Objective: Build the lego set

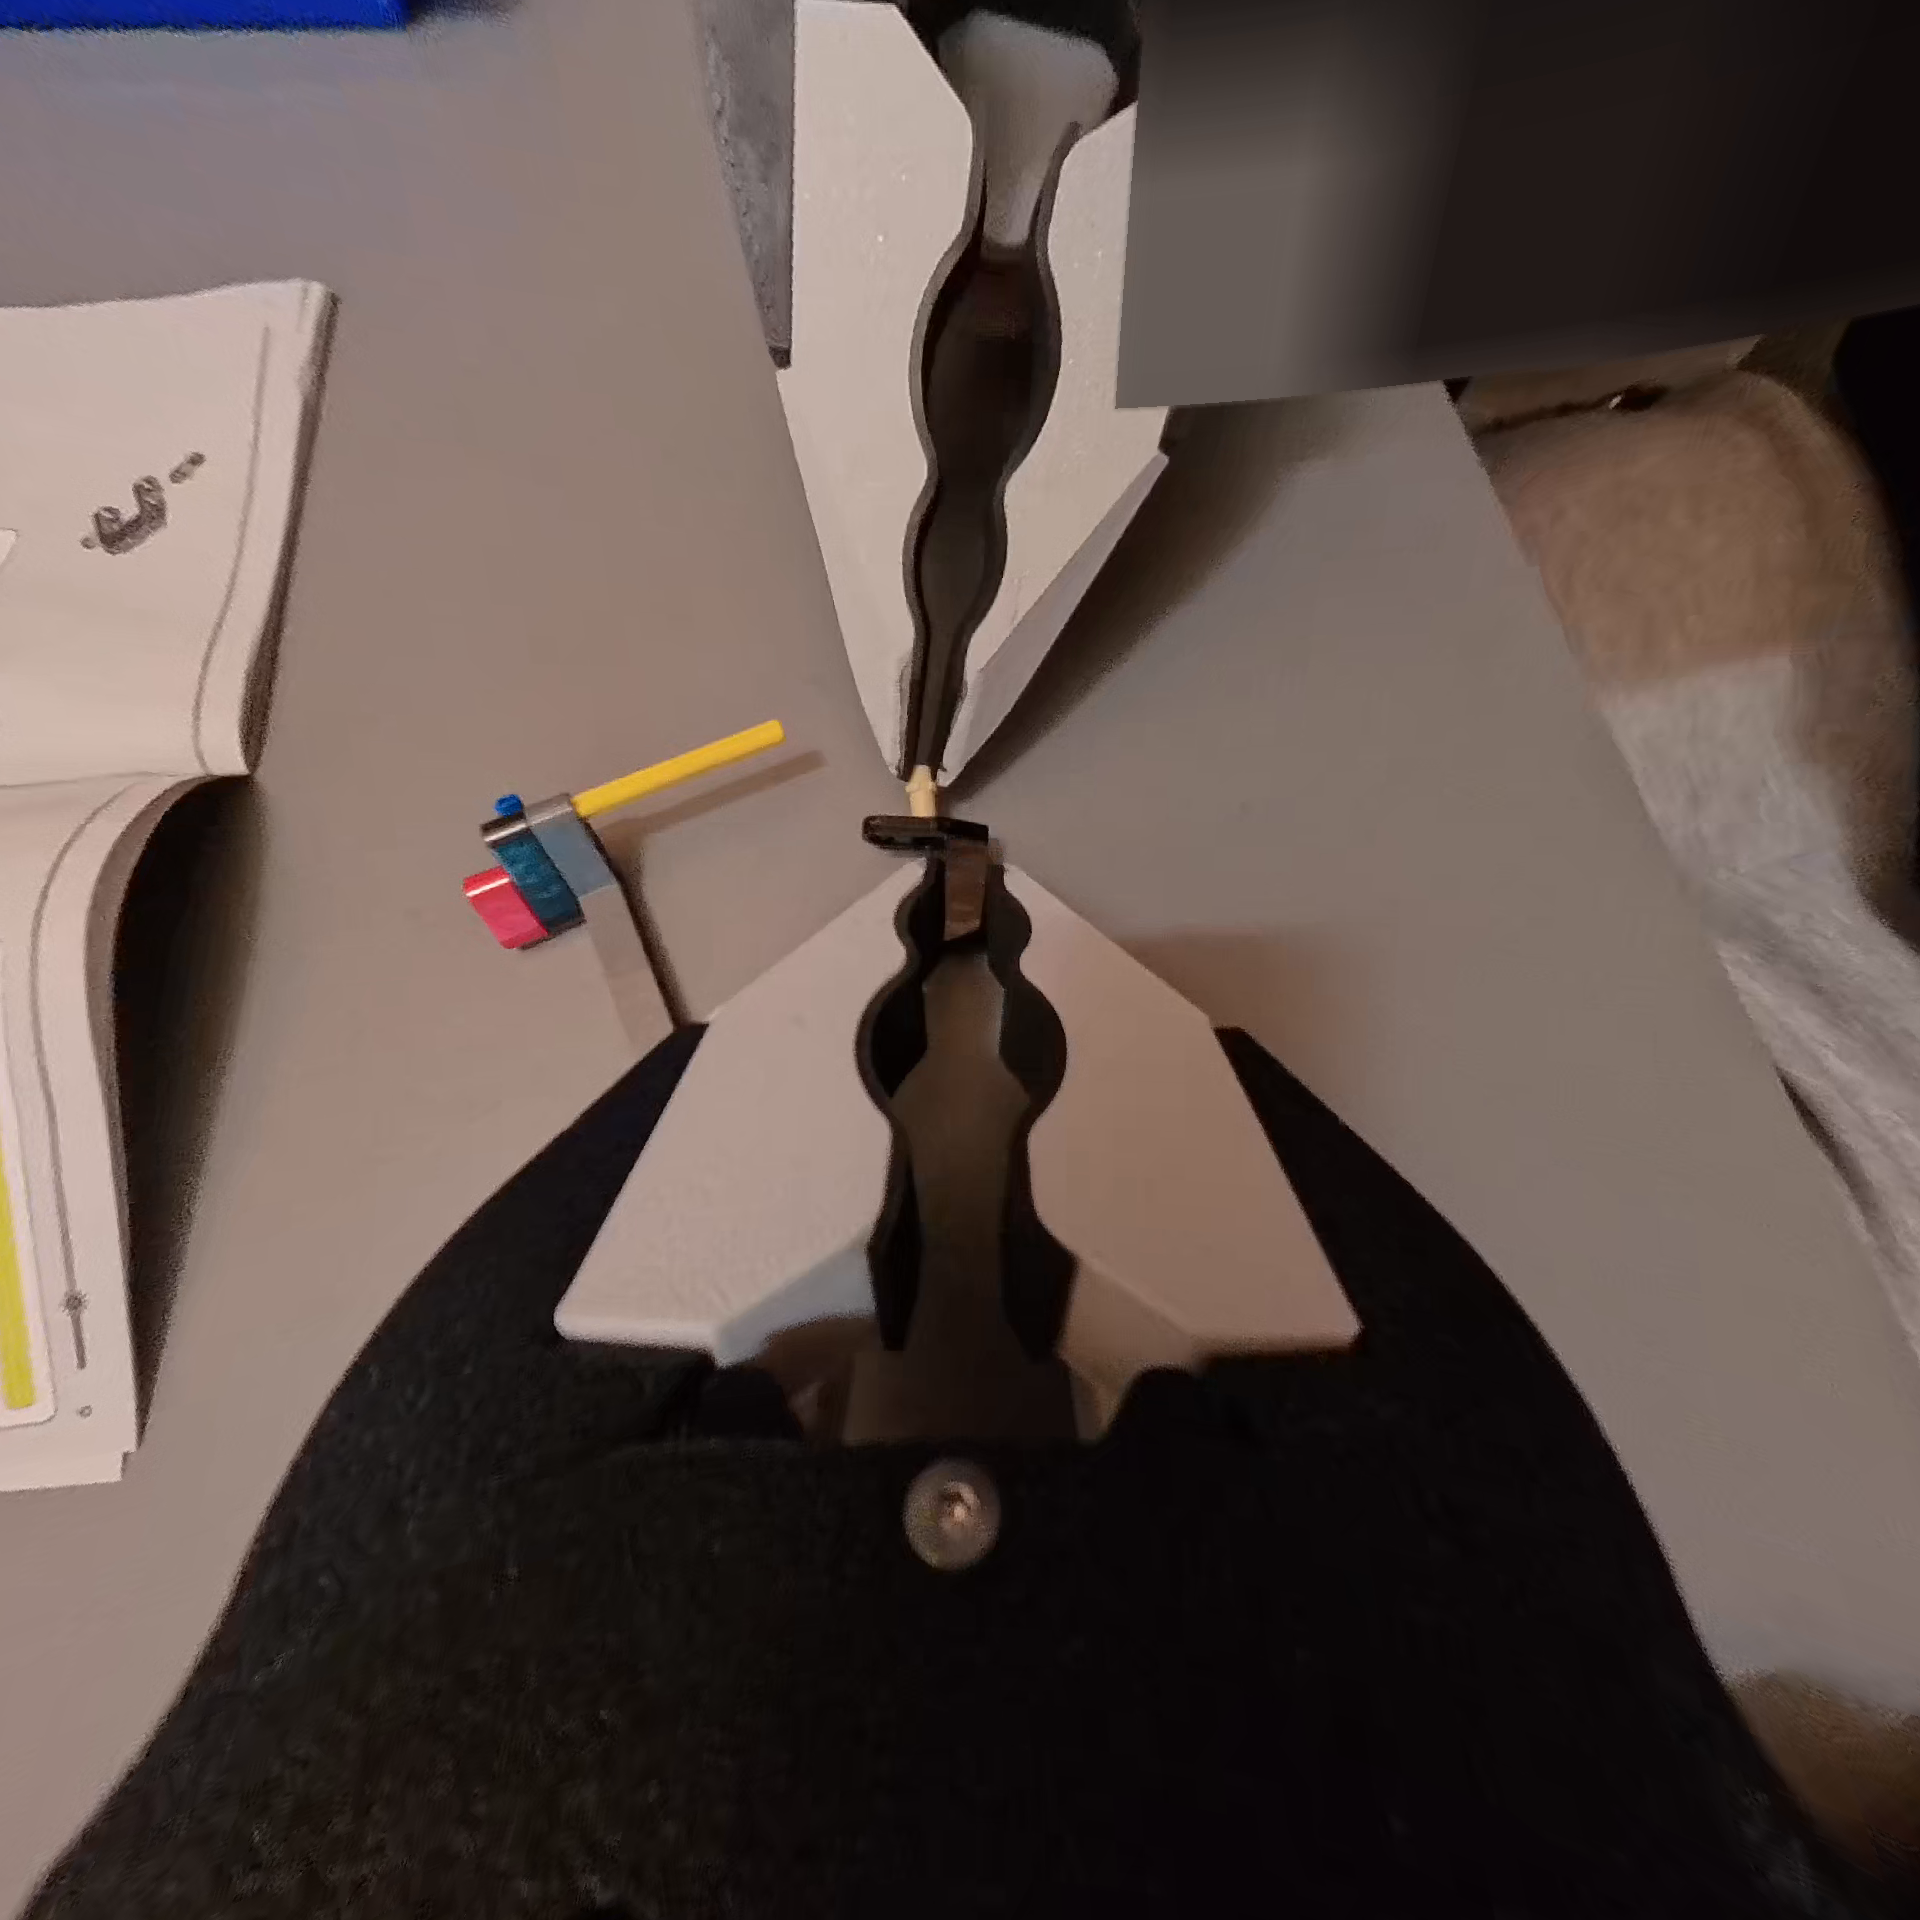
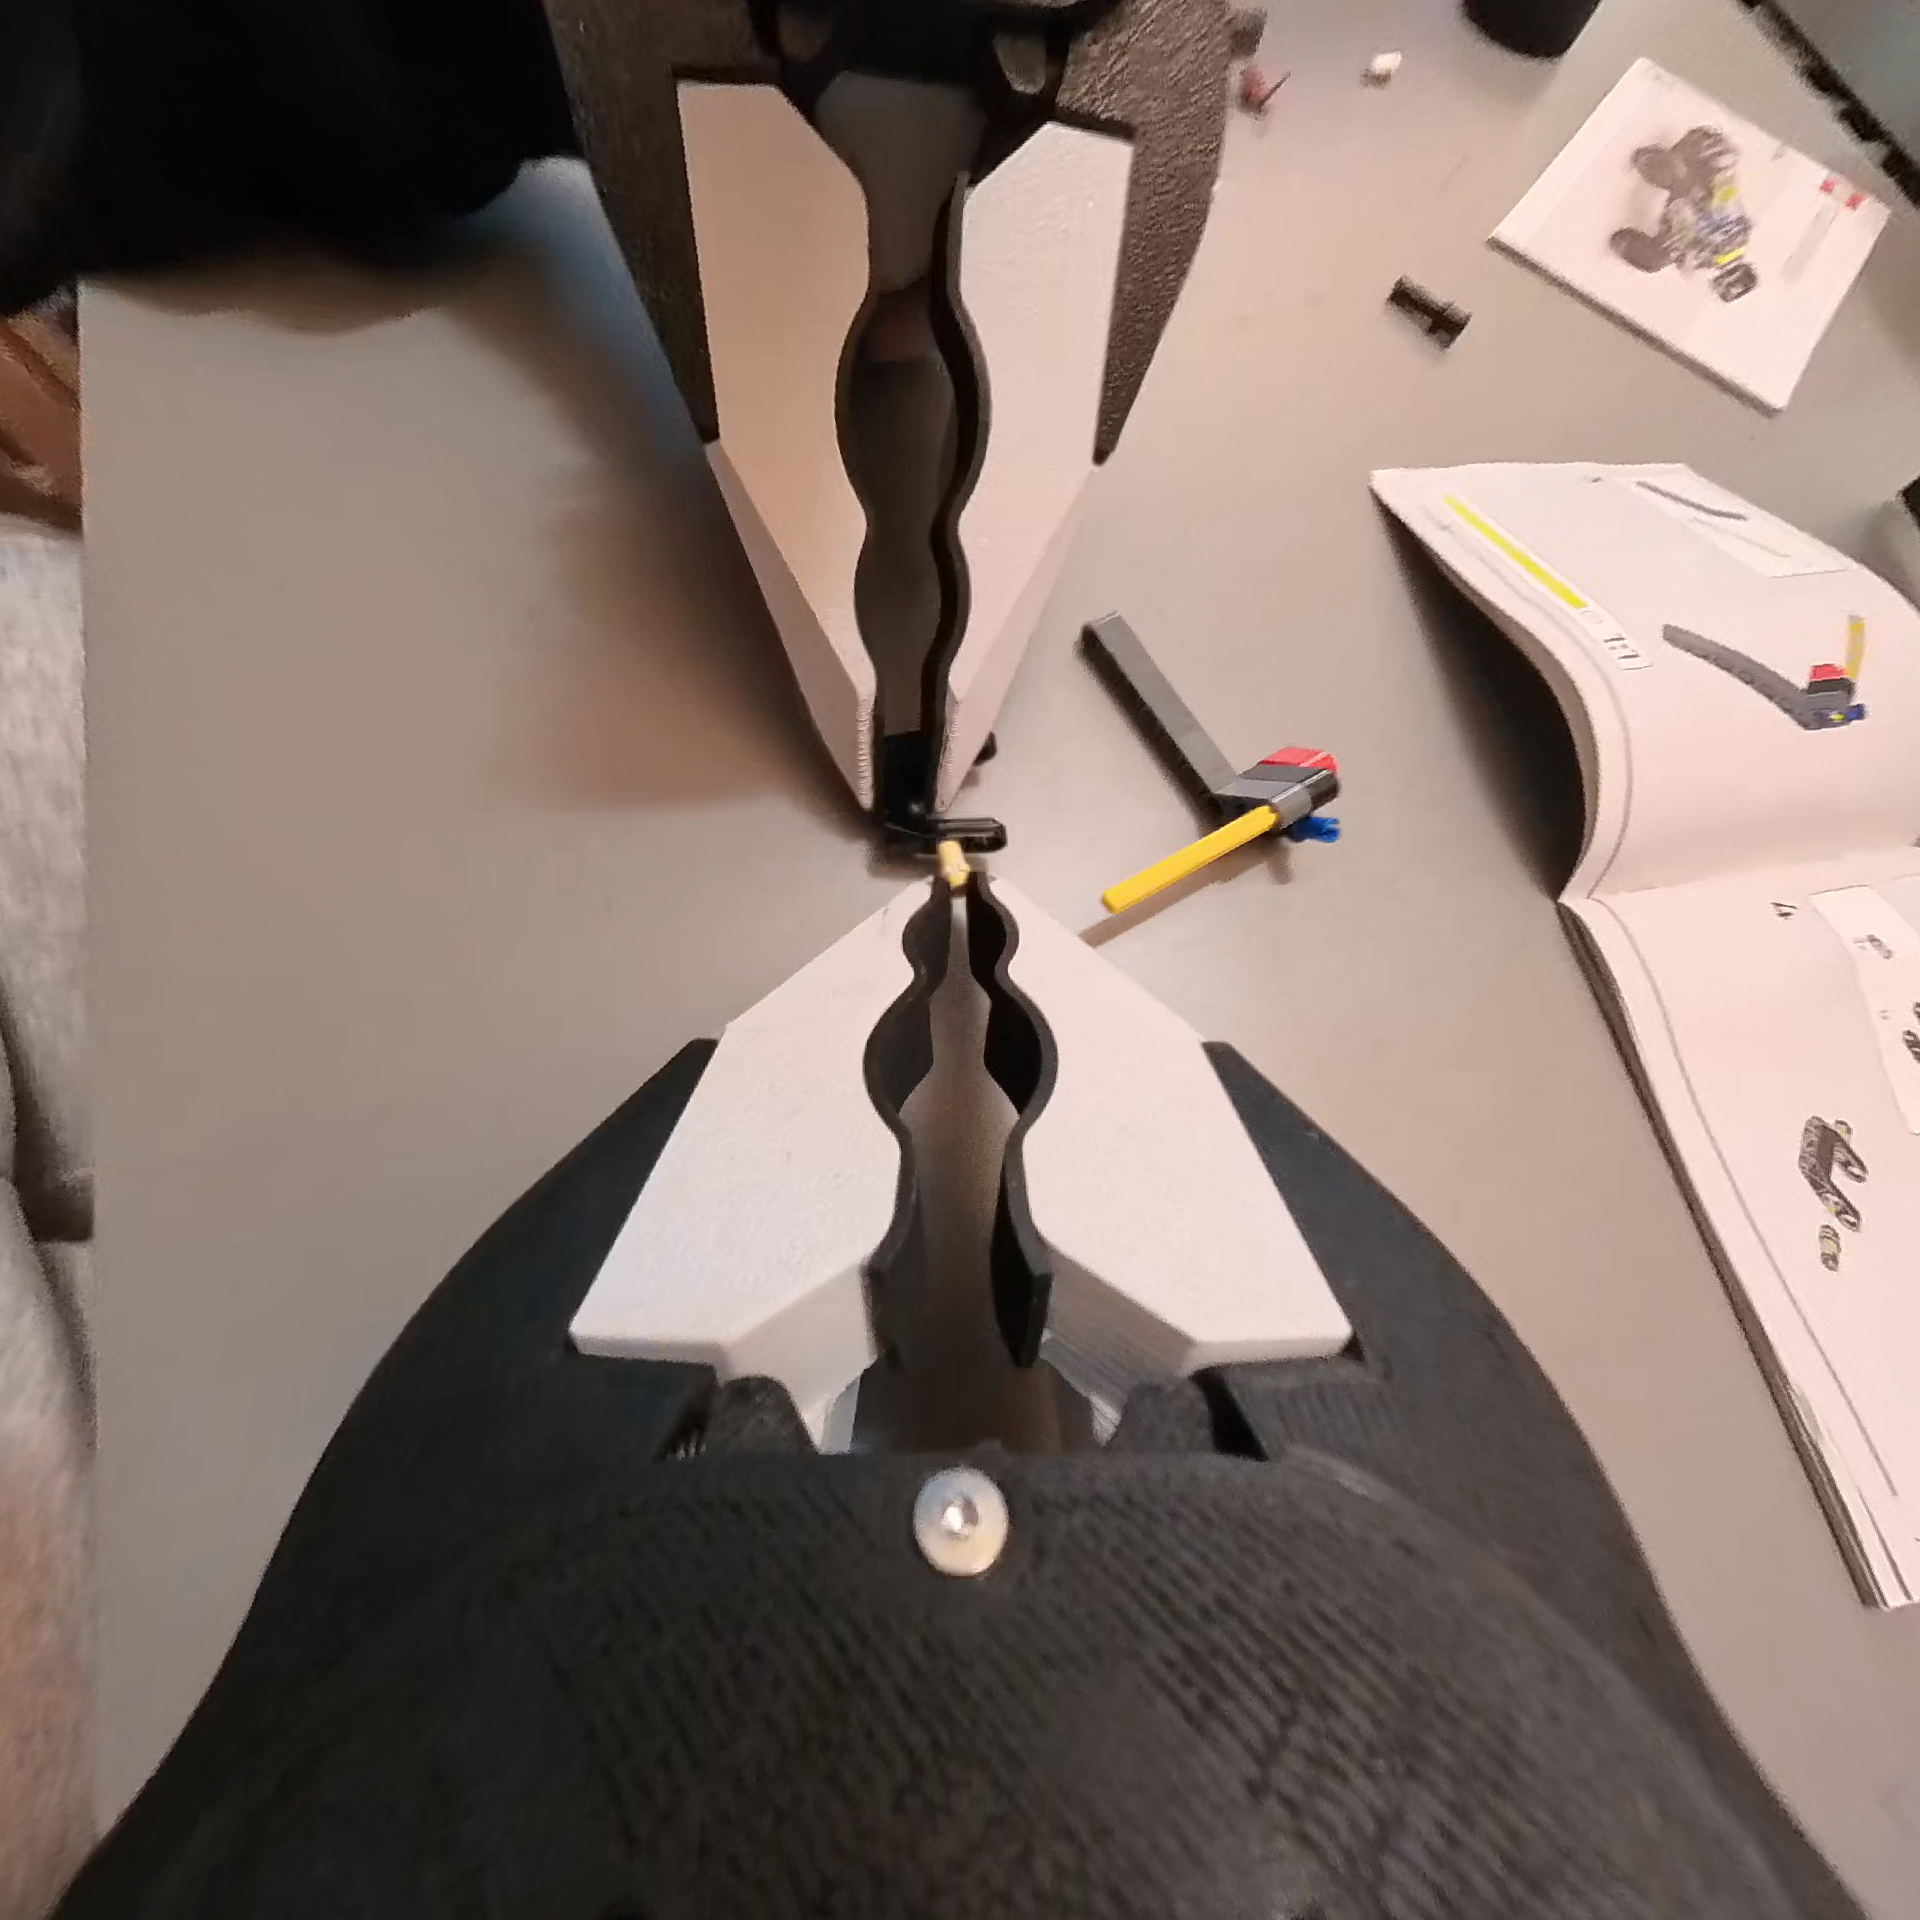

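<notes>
Tip to tip above the grey table [image 1: 1351, 831], my two grippers meet. My left gripper [image 1: 951, 868] pinches a small black connector [image 1: 920, 831], its free arm lying crosswise to my fingers. My right gripper [image 2: 961, 894] is pressed together on a short tan pin [image 2: 951, 860], whose long axis points straight along the fingers at the connector, its tip touching or just short of it. Both are equally near; the join looks to turn on keeping pin and hole in line. The half-built assembly with its yellow axle [image 2: 1195, 860] lies apart, beside the open instruction booklet [image 2: 1714, 935].
</notes>
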Action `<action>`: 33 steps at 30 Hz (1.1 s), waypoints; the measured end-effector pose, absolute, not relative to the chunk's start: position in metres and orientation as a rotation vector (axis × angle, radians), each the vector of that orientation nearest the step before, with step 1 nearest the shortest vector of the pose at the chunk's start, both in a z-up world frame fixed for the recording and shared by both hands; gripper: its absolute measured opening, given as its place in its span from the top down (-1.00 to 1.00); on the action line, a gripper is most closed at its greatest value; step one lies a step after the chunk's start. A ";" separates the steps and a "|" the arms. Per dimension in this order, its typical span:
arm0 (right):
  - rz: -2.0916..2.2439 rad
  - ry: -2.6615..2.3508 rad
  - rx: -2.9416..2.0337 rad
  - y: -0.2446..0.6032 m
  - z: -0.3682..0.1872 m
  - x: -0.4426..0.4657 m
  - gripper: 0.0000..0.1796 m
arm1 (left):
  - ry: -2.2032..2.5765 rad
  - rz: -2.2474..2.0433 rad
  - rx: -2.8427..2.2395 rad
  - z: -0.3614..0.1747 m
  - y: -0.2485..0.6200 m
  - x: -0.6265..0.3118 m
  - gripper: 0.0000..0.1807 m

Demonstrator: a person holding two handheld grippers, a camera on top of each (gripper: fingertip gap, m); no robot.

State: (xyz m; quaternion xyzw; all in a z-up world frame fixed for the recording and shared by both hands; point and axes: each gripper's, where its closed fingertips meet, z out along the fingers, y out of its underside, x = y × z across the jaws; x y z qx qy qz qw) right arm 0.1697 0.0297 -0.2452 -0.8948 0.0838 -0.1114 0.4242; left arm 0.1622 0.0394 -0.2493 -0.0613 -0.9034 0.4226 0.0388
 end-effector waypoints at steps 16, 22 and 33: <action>-0.412 0.153 -2.289 0.034 -0.252 0.169 0.98 | -2.847 1.253 -0.247 -0.255 0.044 0.161 0.93; -0.327 0.219 -2.288 0.034 -0.253 0.168 0.98 | -2.843 1.212 -0.162 -0.255 0.044 0.160 0.93; -0.337 0.202 -2.289 0.039 -0.252 0.168 0.98 | -2.851 1.245 -0.271 -0.255 0.048 0.160 0.93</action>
